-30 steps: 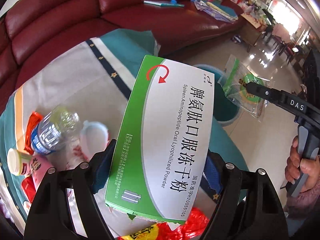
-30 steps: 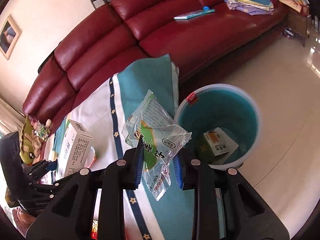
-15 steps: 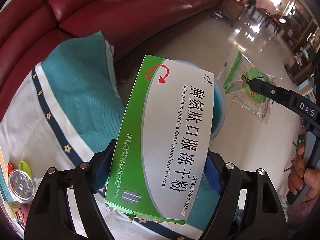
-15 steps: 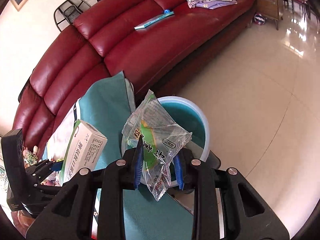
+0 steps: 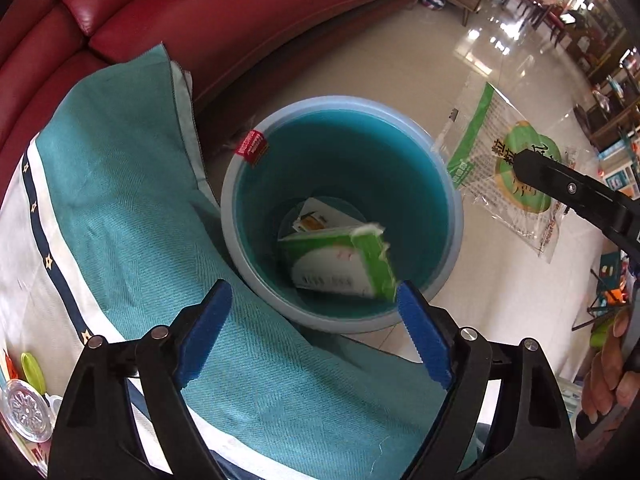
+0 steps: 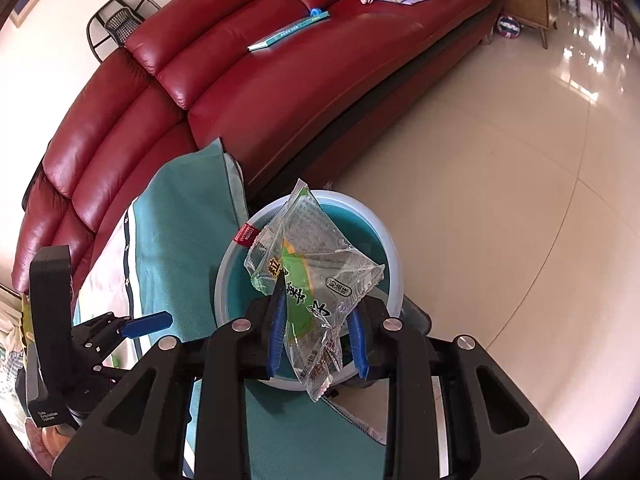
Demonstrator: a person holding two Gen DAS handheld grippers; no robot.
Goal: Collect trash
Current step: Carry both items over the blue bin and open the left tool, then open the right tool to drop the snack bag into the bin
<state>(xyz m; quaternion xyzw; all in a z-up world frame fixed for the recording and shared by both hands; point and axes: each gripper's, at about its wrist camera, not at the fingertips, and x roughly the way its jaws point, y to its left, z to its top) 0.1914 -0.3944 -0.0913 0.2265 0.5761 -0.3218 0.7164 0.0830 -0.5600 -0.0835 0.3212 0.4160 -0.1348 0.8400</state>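
Note:
A light blue bin [image 5: 236, 208] with a teal inside stands on the floor by the table's corner. The green and white medicine box [image 5: 340, 260] is inside it, free of my left gripper [image 5: 312, 320], whose jaws are opening directly above with nothing between them. A smaller carton [image 5: 320, 220] lies under the box. My right gripper [image 6: 316, 328] is shut on a clear plastic wrapper [image 6: 316, 264] with green print, held just above the bin [image 6: 390, 248]. In the left wrist view the wrapper [image 5: 504, 168] hangs to the right of the bin's rim.
A teal and white cloth [image 5: 120, 208] covers the table beside the bin. A dark red sofa [image 6: 240, 92] stands behind, with a book [image 6: 288, 32] and folded fabric on it. Pale tiled floor [image 6: 500, 200] spreads to the right. Small lids lie at the table's left edge [image 5: 24, 404].
My left gripper carried the medicine box from over the table to above the bin and let it go; the box now lies in the bin. My right gripper brought the wrapper closer to the bin.

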